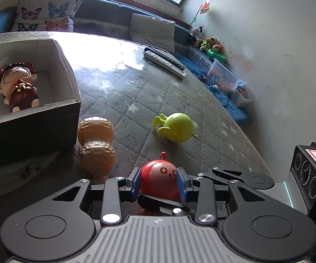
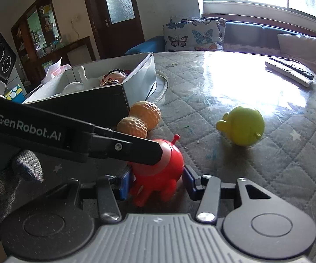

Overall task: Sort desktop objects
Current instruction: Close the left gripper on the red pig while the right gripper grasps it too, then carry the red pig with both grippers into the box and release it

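A red round toy (image 1: pixel 158 178) with an antenna sits between my left gripper's (image 1: pixel 158 182) blue pads, which flank it closely without a clear press, so that gripper is open. Seen from the right wrist, the same red toy (image 2: pixel 162 168) hangs legs down between my right gripper's (image 2: pixel 157 183) blue pads, which are shut on it. The left gripper's black finger (image 2: pixel 136 149) lies across the toy's upper left side. A tan peanut toy (image 1: pixel 95 144) and a yellow-green round toy (image 1: pixel 176 128) lie on the quilted table cover. A doll (image 1: pixel 15 87) lies in the cardboard box (image 1: pixel 70 83).
The box (image 2: pixel 136 74) stands at the left, just behind the peanut toy (image 2: pixel 139 120). The green toy (image 2: pixel 242 126) lies to the right. Two remotes (image 1: pixel 164 61) rest at the table's far edge. A gloved hand (image 2: pixel 15 175) holds the left gripper. A bench with cushions runs behind the table.
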The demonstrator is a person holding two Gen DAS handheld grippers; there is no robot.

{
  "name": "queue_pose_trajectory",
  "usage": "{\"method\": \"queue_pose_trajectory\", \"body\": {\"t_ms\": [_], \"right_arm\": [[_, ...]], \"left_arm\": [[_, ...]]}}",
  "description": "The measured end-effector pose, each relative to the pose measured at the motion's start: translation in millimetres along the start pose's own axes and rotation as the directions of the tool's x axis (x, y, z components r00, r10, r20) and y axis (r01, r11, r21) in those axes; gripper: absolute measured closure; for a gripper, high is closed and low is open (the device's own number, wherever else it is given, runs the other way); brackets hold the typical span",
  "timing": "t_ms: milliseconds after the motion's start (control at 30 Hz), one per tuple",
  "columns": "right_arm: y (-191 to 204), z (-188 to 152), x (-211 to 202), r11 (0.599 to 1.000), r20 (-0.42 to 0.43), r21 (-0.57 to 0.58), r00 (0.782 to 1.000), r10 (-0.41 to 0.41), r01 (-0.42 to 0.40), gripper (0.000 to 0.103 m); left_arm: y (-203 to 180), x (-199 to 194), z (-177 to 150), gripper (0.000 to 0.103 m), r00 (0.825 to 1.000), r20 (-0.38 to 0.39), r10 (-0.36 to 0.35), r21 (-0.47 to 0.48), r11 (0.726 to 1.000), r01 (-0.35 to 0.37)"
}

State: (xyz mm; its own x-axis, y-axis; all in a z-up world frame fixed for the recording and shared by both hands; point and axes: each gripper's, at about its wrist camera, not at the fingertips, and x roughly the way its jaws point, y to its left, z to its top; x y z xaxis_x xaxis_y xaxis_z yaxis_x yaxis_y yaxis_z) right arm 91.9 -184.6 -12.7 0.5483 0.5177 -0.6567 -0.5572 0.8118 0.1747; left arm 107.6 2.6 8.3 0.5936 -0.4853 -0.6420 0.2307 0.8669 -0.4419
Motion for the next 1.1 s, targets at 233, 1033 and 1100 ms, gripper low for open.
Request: {"method": "queue_pose_trajectory", "body": {"t_ms": [233, 1033, 1100], "right_arm": [[-2, -4, -4, 1.0, 0.01, 0.022, 1.0, 0.002, -0.003, 0.054], [81, 87, 2, 0.96, 0.123, -0.269, 0.986, 0.11, -0.074, 0.056], [91, 103, 16, 0.952, 0.111, -0.288, 0.984, 0.142, -0.105, 0.056]], "left_arm": [[12, 9, 3, 0.058, 0.999, -0.017, -0.049, -0.066, 0.997, 0.048], [57, -106, 32, 0.06, 0.952, 0.3, 0.062, -0.113, 0.993, -0.029], [73, -114, 39, 0.06, 0.944, 0.316, 0.094, -0.142, 0.989, -0.051]]}}
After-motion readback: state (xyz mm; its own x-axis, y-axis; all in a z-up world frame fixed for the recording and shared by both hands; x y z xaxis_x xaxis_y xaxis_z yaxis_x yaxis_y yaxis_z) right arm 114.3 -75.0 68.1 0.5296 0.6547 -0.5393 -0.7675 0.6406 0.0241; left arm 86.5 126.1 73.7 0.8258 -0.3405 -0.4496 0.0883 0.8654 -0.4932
